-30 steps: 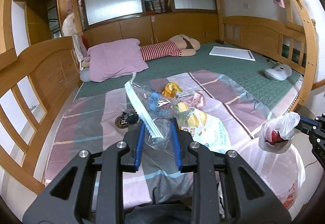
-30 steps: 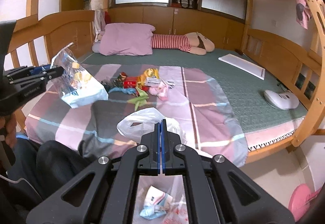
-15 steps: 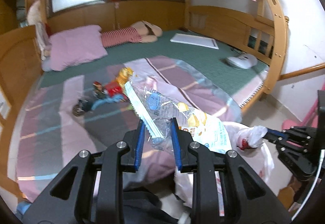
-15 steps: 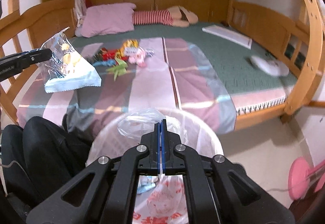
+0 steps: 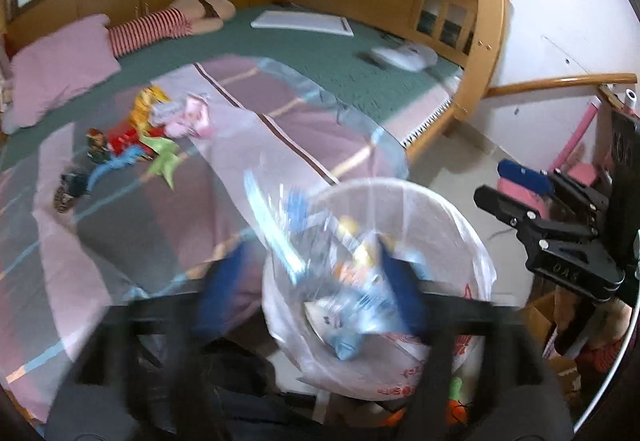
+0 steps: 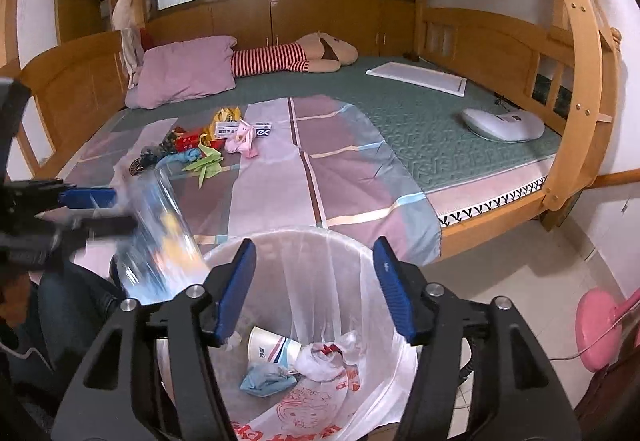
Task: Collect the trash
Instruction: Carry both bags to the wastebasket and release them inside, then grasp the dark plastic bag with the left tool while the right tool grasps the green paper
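A white bin lined with a clear bag stands at the bed's foot and holds a paper cup, a tied white bag and blue scraps. My right gripper is open and empty over the bin. My left gripper, blurred by motion, is open wide above the bin. A clear snack wrapper hangs loose between its fingers over the bin mouth. In the right wrist view the wrapper is at the bin's left rim beside the left gripper. More trash lies on the blanket.
A striped blanket covers the bed's near end. A pink pillow, a striped plush toy, a white board and a white device lie farther back. A wooden bed frame and a pink fan stand to the right.
My right gripper opened and dropped the tied white bag into the bin. My left gripper swung right over the bin and opened, releasing the snack wrapper.
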Demonstrator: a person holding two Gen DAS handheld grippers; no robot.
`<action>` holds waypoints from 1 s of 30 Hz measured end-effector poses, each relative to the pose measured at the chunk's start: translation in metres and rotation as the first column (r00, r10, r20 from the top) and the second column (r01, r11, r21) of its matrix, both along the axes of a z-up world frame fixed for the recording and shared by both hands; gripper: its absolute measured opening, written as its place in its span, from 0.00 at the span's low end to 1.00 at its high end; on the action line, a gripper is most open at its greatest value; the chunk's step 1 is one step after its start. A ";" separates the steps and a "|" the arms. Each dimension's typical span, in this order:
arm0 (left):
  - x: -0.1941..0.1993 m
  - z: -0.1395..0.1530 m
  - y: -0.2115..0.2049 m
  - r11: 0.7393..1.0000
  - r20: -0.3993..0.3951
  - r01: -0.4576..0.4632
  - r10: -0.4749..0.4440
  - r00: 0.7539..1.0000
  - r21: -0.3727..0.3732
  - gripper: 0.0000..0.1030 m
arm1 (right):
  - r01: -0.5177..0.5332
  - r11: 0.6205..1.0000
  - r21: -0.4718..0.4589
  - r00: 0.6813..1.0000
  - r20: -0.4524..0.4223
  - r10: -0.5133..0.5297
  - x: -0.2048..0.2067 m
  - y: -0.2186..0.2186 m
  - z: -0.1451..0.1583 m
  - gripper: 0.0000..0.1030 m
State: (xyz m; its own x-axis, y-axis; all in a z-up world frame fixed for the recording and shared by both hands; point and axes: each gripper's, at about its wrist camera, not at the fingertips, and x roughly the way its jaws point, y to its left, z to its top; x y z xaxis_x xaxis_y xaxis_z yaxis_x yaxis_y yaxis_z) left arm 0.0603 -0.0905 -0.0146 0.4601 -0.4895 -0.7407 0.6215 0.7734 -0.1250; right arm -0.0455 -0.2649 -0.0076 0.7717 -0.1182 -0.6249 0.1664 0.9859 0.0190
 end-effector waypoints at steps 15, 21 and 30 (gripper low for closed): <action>0.097 -0.017 0.128 0.910 -0.007 -0.415 0.415 0.910 0.017 0.83 | -0.036 0.998 0.047 0.998 -0.052 0.038 0.131 0.019 -0.029 0.59; 0.148 -0.038 0.198 0.833 -0.051 -0.553 0.553 0.832 0.011 0.83 | -0.146 0.989 0.039 0.986 -0.077 0.148 0.252 0.085 -0.046 0.59; 0.264 -0.070 0.252 0.768 0.045 -0.640 0.639 0.768 0.020 0.91 | -0.187 0.982 -0.038 0.962 -0.210 0.175 0.357 0.169 -0.104 0.59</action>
